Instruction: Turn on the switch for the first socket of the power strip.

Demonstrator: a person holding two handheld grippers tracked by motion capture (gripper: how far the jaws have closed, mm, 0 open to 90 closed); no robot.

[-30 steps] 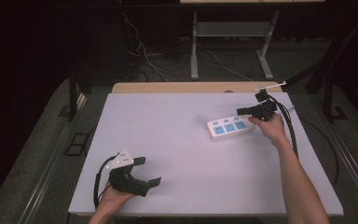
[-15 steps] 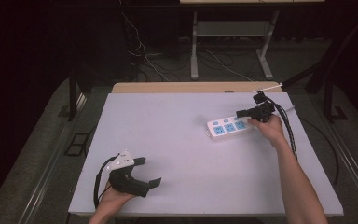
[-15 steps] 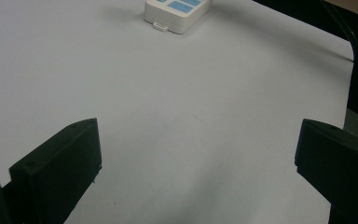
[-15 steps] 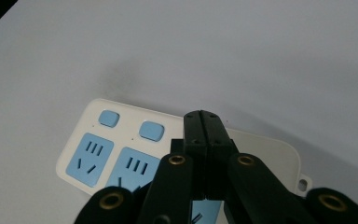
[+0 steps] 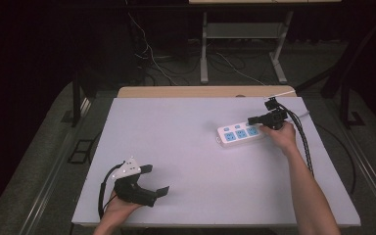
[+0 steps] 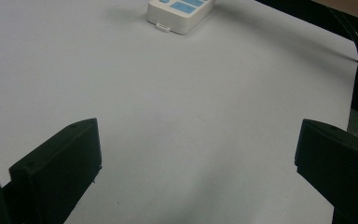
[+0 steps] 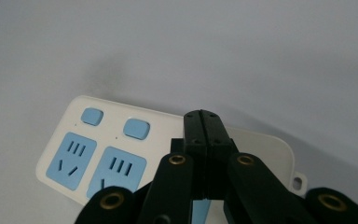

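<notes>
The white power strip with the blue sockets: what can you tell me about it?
The white plastic power strip lies flat on the pale table, toward its far right side. It has rounded corners, three blue socket faces, small blue switch buttons above them, and a mounting tab at one end. The right gripper, jaws closed together, sits over its third socket; whether it presses a button cannot be told.

Both hands gripping their tools, arms reaching forward.
The left gripper (image 5: 152, 180) is resting with jaws spread wide; the right gripper (image 5: 252, 119) is pointing away from it, jaws pressed together.
</notes>
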